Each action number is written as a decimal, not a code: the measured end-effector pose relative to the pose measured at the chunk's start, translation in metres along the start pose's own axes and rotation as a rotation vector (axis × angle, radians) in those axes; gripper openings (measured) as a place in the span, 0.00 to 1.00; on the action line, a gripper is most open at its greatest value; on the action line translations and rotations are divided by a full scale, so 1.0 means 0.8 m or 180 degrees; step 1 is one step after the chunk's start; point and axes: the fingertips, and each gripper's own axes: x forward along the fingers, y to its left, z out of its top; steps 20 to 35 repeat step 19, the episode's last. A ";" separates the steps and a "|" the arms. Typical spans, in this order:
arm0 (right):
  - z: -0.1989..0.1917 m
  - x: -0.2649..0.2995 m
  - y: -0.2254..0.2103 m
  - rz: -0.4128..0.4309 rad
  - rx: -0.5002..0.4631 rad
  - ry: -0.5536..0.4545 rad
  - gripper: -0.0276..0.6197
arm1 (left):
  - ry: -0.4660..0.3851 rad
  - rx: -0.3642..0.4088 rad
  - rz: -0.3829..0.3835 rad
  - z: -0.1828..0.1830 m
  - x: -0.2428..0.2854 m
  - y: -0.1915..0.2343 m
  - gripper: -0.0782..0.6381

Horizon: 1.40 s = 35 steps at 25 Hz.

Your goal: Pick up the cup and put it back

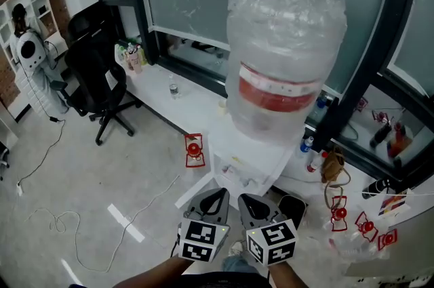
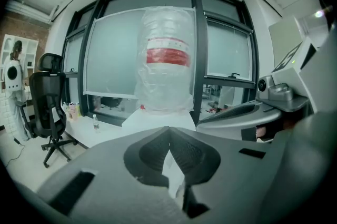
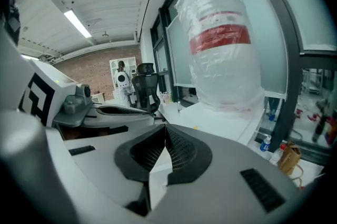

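Note:
A water dispenser (image 1: 247, 161) with a white body carries a big plastic-wrapped bottle (image 1: 285, 56) with a red label. It stands against the window, straight ahead of both grippers. No cup shows in any view. My left gripper (image 1: 215, 200) and right gripper (image 1: 252, 204) hang side by side at the bottom of the head view, just short of the dispenser's base. Both are shut with nothing between the jaws. The left gripper view looks over the shut left gripper (image 2: 169, 136) at the bottle (image 2: 167, 59). The right gripper view shows the shut right gripper (image 3: 166, 133) with the bottle (image 3: 224, 44) beyond it.
A black office chair (image 1: 95, 87) stands at the left by a white window ledge (image 1: 186, 100) holding small bottles. Red tags (image 1: 194, 150) hang near the dispenser and at the right (image 1: 366, 225). Cables (image 1: 61, 219) trail over the floor. A brown bag (image 1: 332, 165) sits to the right.

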 end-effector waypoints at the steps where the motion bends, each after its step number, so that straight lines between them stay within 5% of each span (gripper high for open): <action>1: 0.000 0.000 0.001 0.0004 -0.0008 0.0001 0.07 | -0.0005 0.0012 -0.0001 0.000 0.000 -0.001 0.12; 35: 0.001 0.001 0.003 0.0044 -0.0029 -0.0003 0.08 | -0.0011 0.0020 0.0049 -0.001 0.000 -0.004 0.12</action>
